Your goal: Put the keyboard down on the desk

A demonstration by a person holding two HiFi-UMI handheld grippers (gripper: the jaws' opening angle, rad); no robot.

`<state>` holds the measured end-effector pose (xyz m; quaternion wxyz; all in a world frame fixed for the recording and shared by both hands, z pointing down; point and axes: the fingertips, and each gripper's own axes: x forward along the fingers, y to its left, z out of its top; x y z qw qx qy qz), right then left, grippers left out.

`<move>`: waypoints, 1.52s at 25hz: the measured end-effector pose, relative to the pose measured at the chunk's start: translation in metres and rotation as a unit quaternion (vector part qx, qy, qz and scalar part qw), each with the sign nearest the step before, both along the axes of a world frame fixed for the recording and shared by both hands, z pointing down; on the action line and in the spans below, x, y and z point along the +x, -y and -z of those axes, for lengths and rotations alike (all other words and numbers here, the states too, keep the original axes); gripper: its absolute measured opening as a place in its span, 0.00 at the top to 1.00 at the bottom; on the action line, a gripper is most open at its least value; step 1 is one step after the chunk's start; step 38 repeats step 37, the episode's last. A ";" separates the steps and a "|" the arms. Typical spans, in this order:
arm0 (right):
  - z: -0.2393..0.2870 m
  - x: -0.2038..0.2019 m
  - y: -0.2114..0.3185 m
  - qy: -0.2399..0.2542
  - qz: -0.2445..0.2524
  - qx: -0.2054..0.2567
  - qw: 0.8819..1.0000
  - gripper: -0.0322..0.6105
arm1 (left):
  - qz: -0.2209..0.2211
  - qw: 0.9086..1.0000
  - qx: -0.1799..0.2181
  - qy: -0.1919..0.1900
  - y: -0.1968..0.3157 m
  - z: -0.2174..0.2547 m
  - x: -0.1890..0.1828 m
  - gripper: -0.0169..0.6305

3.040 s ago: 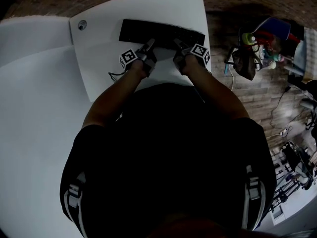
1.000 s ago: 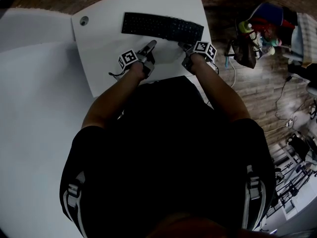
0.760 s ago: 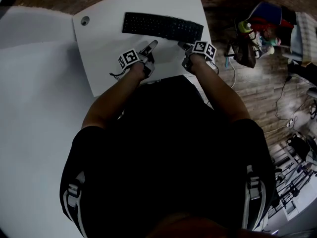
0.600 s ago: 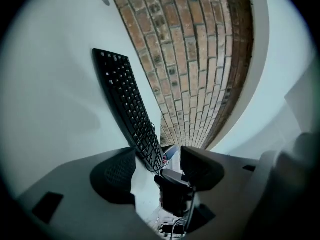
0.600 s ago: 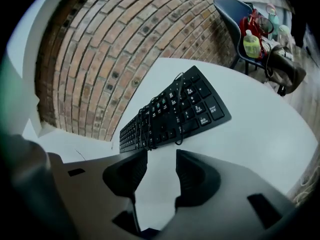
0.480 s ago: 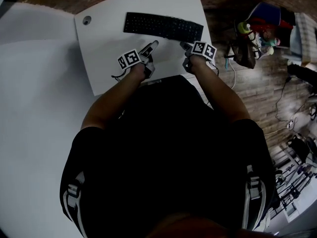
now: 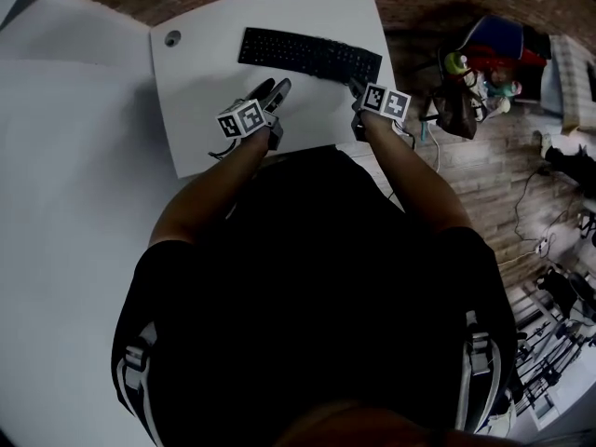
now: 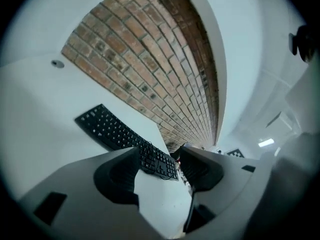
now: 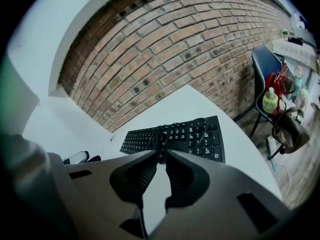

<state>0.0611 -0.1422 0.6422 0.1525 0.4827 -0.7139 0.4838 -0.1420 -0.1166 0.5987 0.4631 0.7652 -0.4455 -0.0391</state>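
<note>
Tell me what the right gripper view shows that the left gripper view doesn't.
Only the right gripper view shows the chair, with a green bottle and a brown bag at it. Only the left gripper view shows the round hole in the desk. Both show the black keyboard lying flat on the white desk, with the brick wall behind.

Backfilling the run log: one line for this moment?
black keyboard flat on white desk | left gripper open, empty | right gripper just closing, empty
</note>
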 end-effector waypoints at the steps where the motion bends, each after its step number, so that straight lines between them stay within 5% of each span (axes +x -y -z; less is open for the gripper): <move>1: 0.006 -0.001 0.002 -0.008 0.008 0.016 1.000 0.83 | -0.006 1.000 0.016 0.014 -0.001 0.005 0.000 0.56; 11: 0.055 -0.014 0.004 -0.069 0.079 0.147 0.984 0.87 | -0.015 0.985 0.128 0.117 -0.009 0.048 -0.003 0.66; 20: 0.086 -0.013 0.009 -0.115 0.109 0.230 0.960 0.88 | -0.038 0.955 0.205 0.213 -0.013 0.076 -0.003 0.80; 38: 0.160 -0.004 0.011 -0.166 0.114 0.344 0.917 0.89 | -0.052 0.917 0.297 0.260 -0.007 0.135 0.006 0.84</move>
